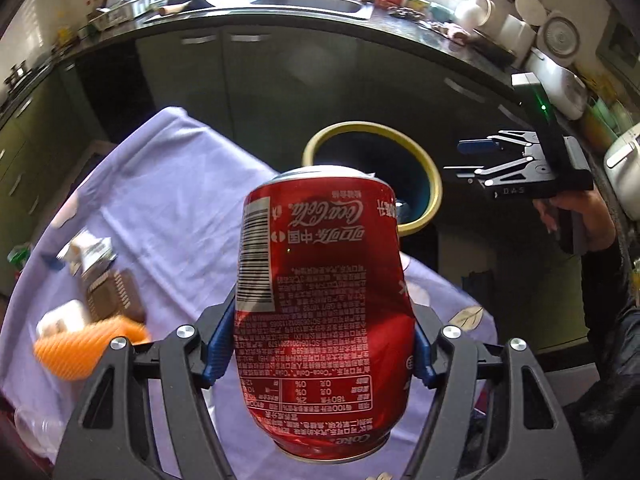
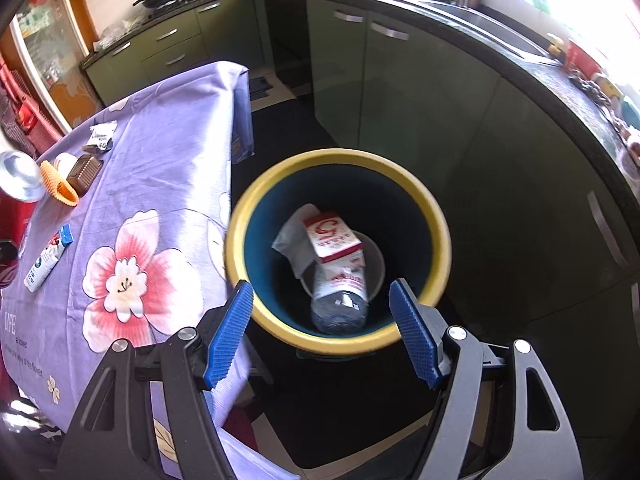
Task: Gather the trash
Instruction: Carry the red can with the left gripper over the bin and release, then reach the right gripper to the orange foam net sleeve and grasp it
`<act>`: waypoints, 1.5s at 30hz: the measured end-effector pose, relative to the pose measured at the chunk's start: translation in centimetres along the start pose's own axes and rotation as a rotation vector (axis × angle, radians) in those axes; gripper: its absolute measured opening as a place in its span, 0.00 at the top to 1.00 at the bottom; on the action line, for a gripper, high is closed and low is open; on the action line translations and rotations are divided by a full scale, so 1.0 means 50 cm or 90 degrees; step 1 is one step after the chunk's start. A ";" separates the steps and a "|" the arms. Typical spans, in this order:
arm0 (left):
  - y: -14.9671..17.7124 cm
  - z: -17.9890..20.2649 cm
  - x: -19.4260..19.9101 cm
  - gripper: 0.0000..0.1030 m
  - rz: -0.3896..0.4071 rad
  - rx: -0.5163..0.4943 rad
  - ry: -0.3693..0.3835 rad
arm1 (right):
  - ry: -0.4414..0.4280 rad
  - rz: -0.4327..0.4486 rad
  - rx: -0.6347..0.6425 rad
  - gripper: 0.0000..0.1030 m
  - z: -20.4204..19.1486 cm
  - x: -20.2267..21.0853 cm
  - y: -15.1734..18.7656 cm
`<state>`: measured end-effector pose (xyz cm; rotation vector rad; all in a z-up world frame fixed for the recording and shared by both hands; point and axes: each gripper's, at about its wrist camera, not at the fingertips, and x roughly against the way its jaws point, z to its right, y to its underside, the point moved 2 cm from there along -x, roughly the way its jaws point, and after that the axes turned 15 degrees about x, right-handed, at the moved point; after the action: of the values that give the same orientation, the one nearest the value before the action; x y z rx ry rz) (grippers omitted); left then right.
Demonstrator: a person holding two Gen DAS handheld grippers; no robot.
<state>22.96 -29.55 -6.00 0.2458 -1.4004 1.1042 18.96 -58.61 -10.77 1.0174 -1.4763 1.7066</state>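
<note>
Cola can (image 1: pixel 324 312) is clamped between the left gripper (image 1: pixel 320 352) pads, held above the table short of the yellow-rimmed bin (image 2: pixel 340 344). Right gripper (image 2: pixel 322 332) hangs spread, empty, over the bin. Risk: early release drops the can outside the rim

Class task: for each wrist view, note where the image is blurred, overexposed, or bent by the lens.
Left wrist view: the Coke can in the left gripper is sharp, the orange cup smeared, the window above the sink blown white, the counter bowed. Right wrist view: the bin rim is softly blurred, glare washes the top right corner, and cabinet edges curve.
</note>
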 end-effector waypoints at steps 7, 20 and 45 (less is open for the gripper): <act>-0.132 0.136 -0.188 0.36 -0.043 -0.053 0.043 | 0.012 0.002 -0.040 0.31 0.074 0.025 0.070; -0.215 0.173 -0.324 0.22 -0.022 -0.002 0.056 | 0.013 -0.008 -0.070 0.32 0.123 0.016 0.102; 0.298 -0.283 0.269 0.07 0.406 0.152 -0.044 | -0.218 0.114 0.254 0.37 -0.378 -0.029 -0.252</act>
<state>18.64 -5.41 -4.48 -0.0010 -1.4454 1.8061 27.94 -38.00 -7.18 1.4866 -1.5004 2.0893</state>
